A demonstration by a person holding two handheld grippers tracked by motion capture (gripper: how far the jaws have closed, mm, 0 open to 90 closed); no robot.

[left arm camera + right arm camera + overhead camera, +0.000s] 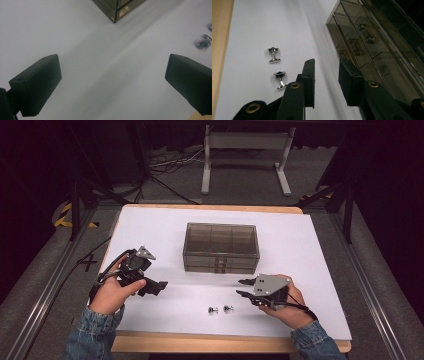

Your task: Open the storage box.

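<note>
Two small silver cufflinks with dark faces lie side by side on the white table, in front of the smoky transparent plastic drawer box. The right gripper hovers just right of them, jaws apart and holding nothing. The left gripper, well left of the box, stands wide open and empty.

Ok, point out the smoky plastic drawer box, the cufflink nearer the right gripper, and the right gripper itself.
drawer box point(221, 240), high view, on its clear lid.
nearer cufflink point(228, 309), high view, on its shiny head.
right gripper point(242, 287), high view, midway between its fingertips.
</note>
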